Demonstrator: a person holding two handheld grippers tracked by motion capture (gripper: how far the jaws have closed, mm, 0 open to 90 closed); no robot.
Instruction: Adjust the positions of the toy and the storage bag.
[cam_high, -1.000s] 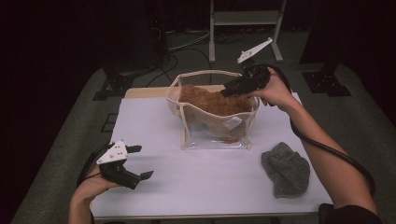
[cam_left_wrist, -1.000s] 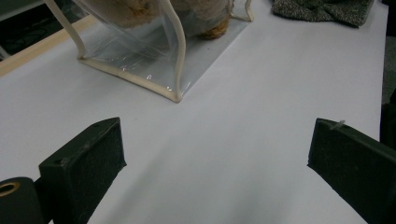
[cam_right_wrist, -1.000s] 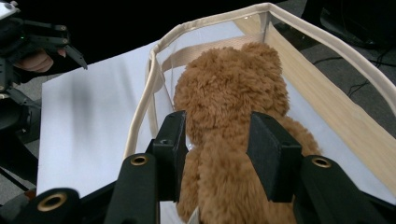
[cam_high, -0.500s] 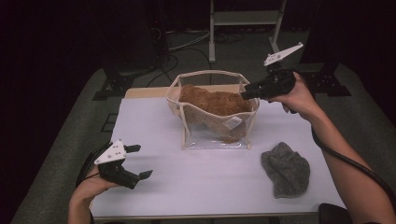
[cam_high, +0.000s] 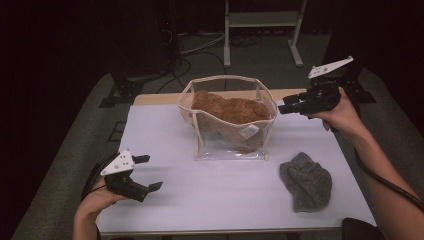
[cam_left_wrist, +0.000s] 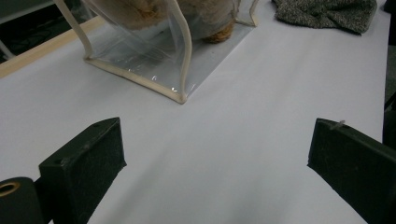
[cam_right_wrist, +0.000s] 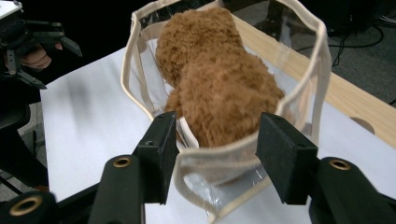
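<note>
A clear bag (cam_high: 227, 142) with cream trim stands mid-table, open at the top, with a brown fuzzy plush item (cam_high: 230, 107) inside. A grey knit cloth (cam_high: 306, 181) lies on the table to the bag's front right. My right gripper (cam_high: 283, 107) hovers just off the bag's right rim, pointing at it, jaws apart and empty. From the right gripper view (cam_right_wrist: 217, 158), the bag rim (cam_right_wrist: 322, 60) and plush (cam_right_wrist: 215, 84) sit just beyond the jaws. My left gripper (cam_high: 149, 172) rests open near the front left, facing the bag (cam_left_wrist: 159, 46) across bare table in its own view (cam_left_wrist: 215, 154).
The white table top (cam_high: 225, 200) has a wooden strip (cam_high: 155, 97) along its far edge. A metal stand (cam_high: 262, 20) and cables stand on the dark floor behind. The grey cloth (cam_left_wrist: 327, 11) lies past the bag.
My right gripper has drawn back from above the bag's far right corner, moving right and slightly nearer. The left gripper has stayed still.
</note>
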